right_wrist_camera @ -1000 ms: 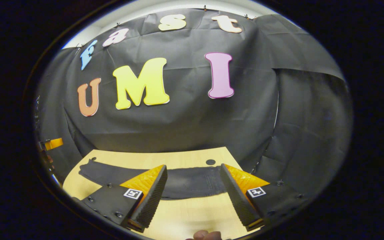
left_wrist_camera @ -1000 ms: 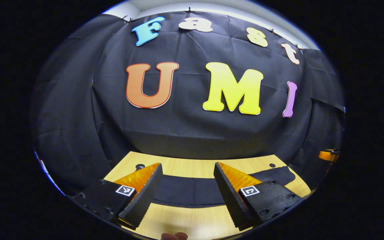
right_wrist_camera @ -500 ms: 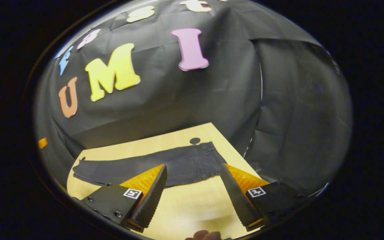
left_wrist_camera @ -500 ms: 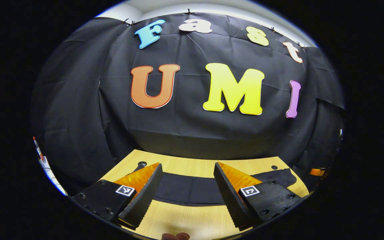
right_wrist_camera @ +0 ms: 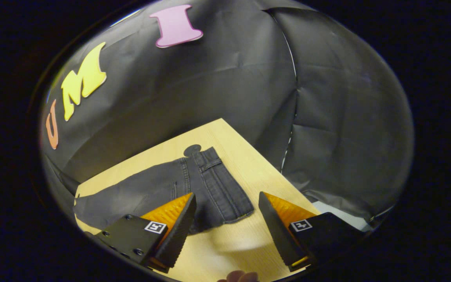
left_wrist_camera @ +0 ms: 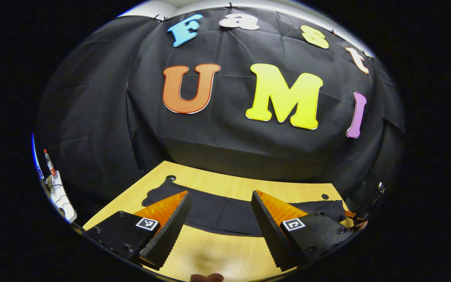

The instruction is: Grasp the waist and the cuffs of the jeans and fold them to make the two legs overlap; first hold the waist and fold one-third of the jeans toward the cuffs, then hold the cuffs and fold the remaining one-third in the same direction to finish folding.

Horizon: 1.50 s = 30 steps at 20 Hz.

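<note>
Jeans (right_wrist_camera: 194, 188), dark grey denim, lie flat and unfolded on a pale wooden table (right_wrist_camera: 245, 156). In the right gripper view they stretch from the lower left of the frame to its centre, with the waist (right_wrist_camera: 225, 196) at the centre, showing seams, a belt loop and faded patches on the thigh. In the left gripper view the same jeans (left_wrist_camera: 217, 213) form a long dark band across the lower middle of the frame, with the cuffs (left_wrist_camera: 153, 196) toward the lower left.

The right hand-held gripper (right_wrist_camera: 227, 231) hovers above the table, its two fingers spread wide apart, gripping nothing; the waist edge sits just beyond and between them. The left hand-held gripper (left_wrist_camera: 219, 229) is likewise spread and empty, hanging over the leg section near the cuff end.

Judging from this, the first step is only beginning: no fold has been made and nothing is grasped. The next move likely calls for lowering each gripper to the near edge of the fabric, one at the waist and one at the cuffs, and pinching the cloth firmly before lifting one leg over the other.
</note>
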Motion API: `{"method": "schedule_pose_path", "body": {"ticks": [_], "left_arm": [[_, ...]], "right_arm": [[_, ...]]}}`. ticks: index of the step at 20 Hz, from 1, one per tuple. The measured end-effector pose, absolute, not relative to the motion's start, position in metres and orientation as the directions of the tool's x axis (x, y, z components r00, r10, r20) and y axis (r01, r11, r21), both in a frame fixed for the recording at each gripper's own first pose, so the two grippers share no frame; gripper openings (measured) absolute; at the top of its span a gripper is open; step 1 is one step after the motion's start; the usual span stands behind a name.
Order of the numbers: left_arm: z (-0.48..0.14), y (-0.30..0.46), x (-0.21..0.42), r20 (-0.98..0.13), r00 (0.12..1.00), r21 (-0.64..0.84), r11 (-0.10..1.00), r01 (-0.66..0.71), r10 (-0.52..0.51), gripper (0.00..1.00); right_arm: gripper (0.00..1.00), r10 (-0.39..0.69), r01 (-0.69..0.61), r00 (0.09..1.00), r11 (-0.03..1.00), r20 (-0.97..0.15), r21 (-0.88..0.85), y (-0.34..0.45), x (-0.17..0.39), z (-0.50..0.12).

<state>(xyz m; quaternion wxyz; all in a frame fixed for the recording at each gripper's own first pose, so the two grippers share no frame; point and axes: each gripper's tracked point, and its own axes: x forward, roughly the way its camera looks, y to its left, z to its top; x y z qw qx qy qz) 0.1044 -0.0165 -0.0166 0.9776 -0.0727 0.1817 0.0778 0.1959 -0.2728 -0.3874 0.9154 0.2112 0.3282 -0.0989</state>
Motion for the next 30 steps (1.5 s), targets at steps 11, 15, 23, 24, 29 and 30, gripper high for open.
{"method": "schedule_pose_path", "body": {"ticks": [11,15,23,24,29,30], "left_arm": [[-0.032,-0.011,0.105,-0.406,0.907,-0.129,0.975,-0.179,0.113,0.99],[-0.029,0.016,0.097,-0.391,0.909,-0.109,0.973,-0.201,0.144,0.99],[-0.030,0.078,0.088,-0.341,0.919,-0.110,0.962,-0.250,0.199,0.99],[-0.030,0.086,0.087,-0.333,0.921,-0.121,0.960,-0.254,0.202,0.99],[-0.033,0.134,0.079,-0.280,0.934,-0.139,0.954,-0.267,0.220,0.99],[-0.032,0.144,0.078,-0.265,0.938,-0.141,0.954,-0.266,0.222,0.99]], "right_arm": [[0.49,-0.012,0.251,0.763,0.927,-0.647,0.279,-0.255,0.204,-0.405],[0.05,-0.062,0.268,0.735,0.941,-0.675,0.206,-0.251,0.206,-0.388],[0.08,-0.073,0.210,0.820,0.961,-0.568,0.178,-0.217,0.185,-0.267],[0.08,-0.069,0.190,0.836,0.967,-0.545,0.169,-0.202,0.183,-0.247],[0.05,0.013,0.055,0.900,0.988,-0.435,0.142,-0.086,0.178,-0.154],[0.05,0.038,0.022,0.909,0.990,-0.415,0.138,-0.056,0.177,-0.138]]}}
